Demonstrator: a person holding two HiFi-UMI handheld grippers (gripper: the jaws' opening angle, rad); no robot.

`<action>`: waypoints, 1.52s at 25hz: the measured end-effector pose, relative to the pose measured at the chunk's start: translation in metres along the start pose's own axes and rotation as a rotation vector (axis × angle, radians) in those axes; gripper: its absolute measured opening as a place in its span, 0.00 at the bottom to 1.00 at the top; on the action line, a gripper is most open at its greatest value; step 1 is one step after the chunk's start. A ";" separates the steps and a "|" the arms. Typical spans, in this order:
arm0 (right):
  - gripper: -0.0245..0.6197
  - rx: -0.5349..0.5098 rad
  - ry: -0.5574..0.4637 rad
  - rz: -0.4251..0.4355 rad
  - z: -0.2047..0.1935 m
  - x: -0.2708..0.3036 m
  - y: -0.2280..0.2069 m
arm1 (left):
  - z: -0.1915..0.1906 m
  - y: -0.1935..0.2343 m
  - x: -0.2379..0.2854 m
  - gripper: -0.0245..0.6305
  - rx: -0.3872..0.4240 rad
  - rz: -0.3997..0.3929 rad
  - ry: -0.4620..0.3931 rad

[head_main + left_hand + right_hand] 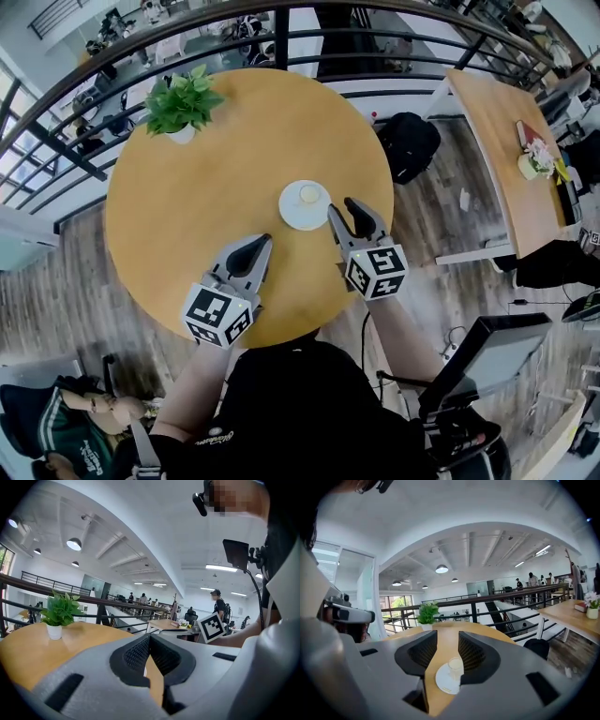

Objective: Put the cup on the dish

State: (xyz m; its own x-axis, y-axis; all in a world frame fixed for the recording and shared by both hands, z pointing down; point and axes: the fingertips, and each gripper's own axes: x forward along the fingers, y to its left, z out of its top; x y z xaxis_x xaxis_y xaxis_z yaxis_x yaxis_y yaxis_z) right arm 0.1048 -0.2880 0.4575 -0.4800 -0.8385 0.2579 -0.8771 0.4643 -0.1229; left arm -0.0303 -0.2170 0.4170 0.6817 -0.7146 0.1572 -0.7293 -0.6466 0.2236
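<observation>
A small pale cup (309, 194) stands upright on a white dish (292, 214) near the middle of the round wooden table (187, 216). My right gripper (341, 206) hovers just right of the dish, open, with nothing between its fingers. In the right gripper view the cup (455, 666) and dish (443, 682) lie ahead, slightly right of the gap between the jaws (447, 641). My left gripper (260, 242) sits below and left of the dish, its jaws together. In the left gripper view the tips (149, 638) meet and hold nothing.
A potted green plant (183, 103) stands at the table's far left edge. A black railing (281, 37) curves behind the table. A black bag (411, 142) lies on the floor to the right, beside a second wooden table (497, 150) with flowers.
</observation>
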 end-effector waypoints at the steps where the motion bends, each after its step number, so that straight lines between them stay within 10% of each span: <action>1: 0.25 0.005 -0.021 0.004 0.010 -0.006 0.003 | 0.005 -0.001 0.000 0.03 0.004 -0.001 -0.009; 16: 0.18 0.008 -0.234 0.123 0.100 -0.086 0.064 | 0.064 -0.033 -0.016 0.03 0.078 -0.024 -0.142; 38: 0.14 -0.009 -0.262 0.202 0.110 -0.122 0.098 | 0.083 -0.054 -0.029 0.03 0.115 -0.044 -0.180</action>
State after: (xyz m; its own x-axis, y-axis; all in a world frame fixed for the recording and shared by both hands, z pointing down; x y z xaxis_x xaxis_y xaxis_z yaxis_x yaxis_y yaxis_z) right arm 0.0755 -0.1722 0.3083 -0.6332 -0.7735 -0.0268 -0.7641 0.6302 -0.1377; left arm -0.0154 -0.1834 0.3210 0.6988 -0.7148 -0.0267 -0.7083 -0.6967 0.1139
